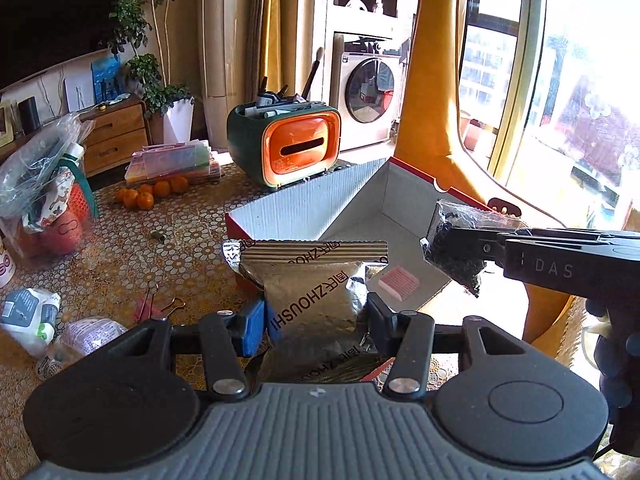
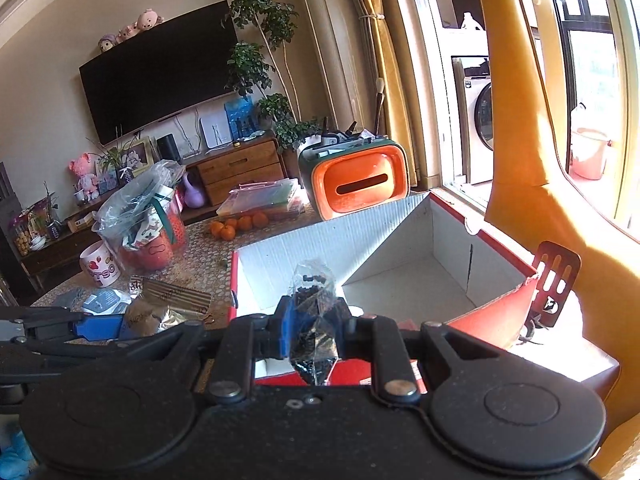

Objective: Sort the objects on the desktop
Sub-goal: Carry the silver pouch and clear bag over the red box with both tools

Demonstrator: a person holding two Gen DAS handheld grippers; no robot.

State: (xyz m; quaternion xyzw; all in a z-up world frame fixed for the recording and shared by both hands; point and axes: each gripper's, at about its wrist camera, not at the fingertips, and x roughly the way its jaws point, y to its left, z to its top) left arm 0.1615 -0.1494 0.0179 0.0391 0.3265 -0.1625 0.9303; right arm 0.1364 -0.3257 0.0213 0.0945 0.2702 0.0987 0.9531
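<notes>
Holding both packets near the open red-and-white cardboard box (image 1: 320,204) | left gripper (image 1: 316,320) jaws clamped on silver foil pouch (image 1: 316,280), short of box's near wall | right gripper (image 2: 314,322) jaws pinching clear bag of black pellets (image 2: 314,308), long axis upright, above box interior, nearer

The table (image 1: 120,248) carries a brown cloth patterned with small pale rings. An open red box (image 1: 360,204) with a white corrugated interior stands on it at the window side. Behind the box stands a green and orange organiser (image 1: 288,144) loaded with pens. Left of that lie flat plastic cases (image 1: 172,160), with a cluster of oranges (image 1: 150,194) just in front. A clear bag of items (image 1: 44,200) stands at the left edge. Binder clips (image 1: 156,304) and a white packet (image 1: 28,316) lie on the near cloth. A pink-printed mug (image 2: 100,264) stands beside the clear bag.
</notes>
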